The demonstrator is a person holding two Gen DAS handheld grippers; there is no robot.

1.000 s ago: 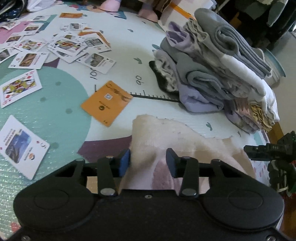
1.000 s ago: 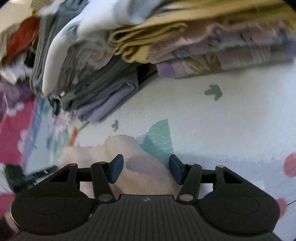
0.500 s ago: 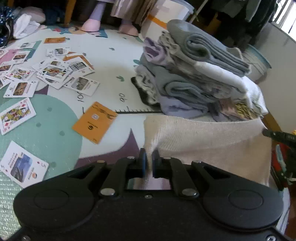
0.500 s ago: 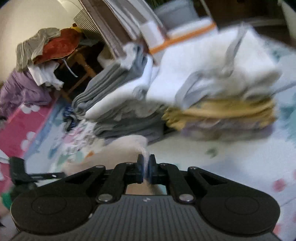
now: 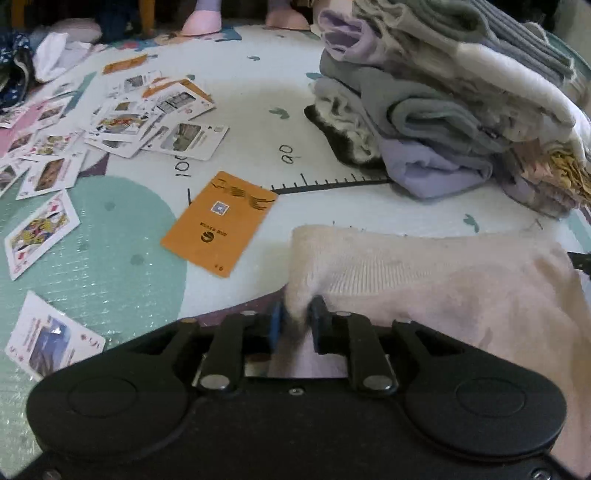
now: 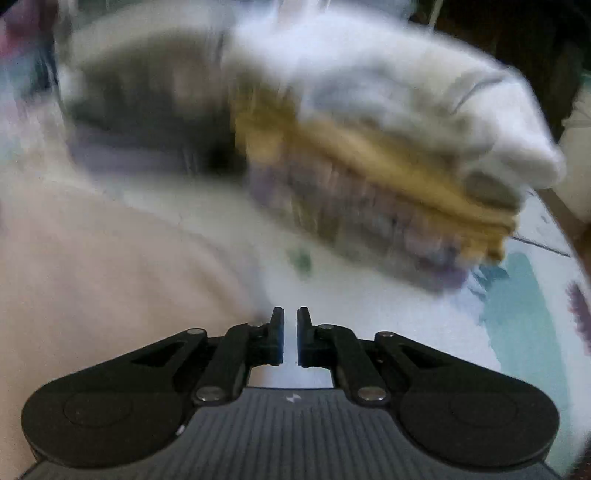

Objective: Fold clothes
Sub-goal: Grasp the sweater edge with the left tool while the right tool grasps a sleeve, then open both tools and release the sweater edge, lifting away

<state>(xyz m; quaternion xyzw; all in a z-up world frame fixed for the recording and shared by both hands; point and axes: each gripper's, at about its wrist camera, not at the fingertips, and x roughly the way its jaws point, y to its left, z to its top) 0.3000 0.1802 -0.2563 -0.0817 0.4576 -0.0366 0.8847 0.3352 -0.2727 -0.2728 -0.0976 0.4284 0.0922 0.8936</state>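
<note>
A cream knit garment (image 5: 443, 288) lies spread on the play mat (image 5: 110, 240) in front of the stack of folded clothes (image 5: 443, 122). My left gripper (image 5: 296, 317) pinches a bunched corner of it. Its jaws are opening, though cloth still fills the gap between the pads. The right wrist view is blurred by motion. There my right gripper (image 6: 290, 325) is shut to a thin slit with no cloth visible inside. The cream garment (image 6: 110, 277) lies to its left, its edge reaching the left finger. The folded stack (image 6: 332, 147) is close ahead.
An orange card (image 5: 221, 221) lies on the mat just left of the garment. Several playing cards (image 5: 122, 122) are scattered further left and back. Loose clothes and pink slippers (image 5: 201, 24) line the mat's far edge.
Both grippers closed on the garment's near edge and lifted it taut. Now the left has dropped back toward the mat with the corner. The right has swung aside and shows no cloth between its jaws.
</note>
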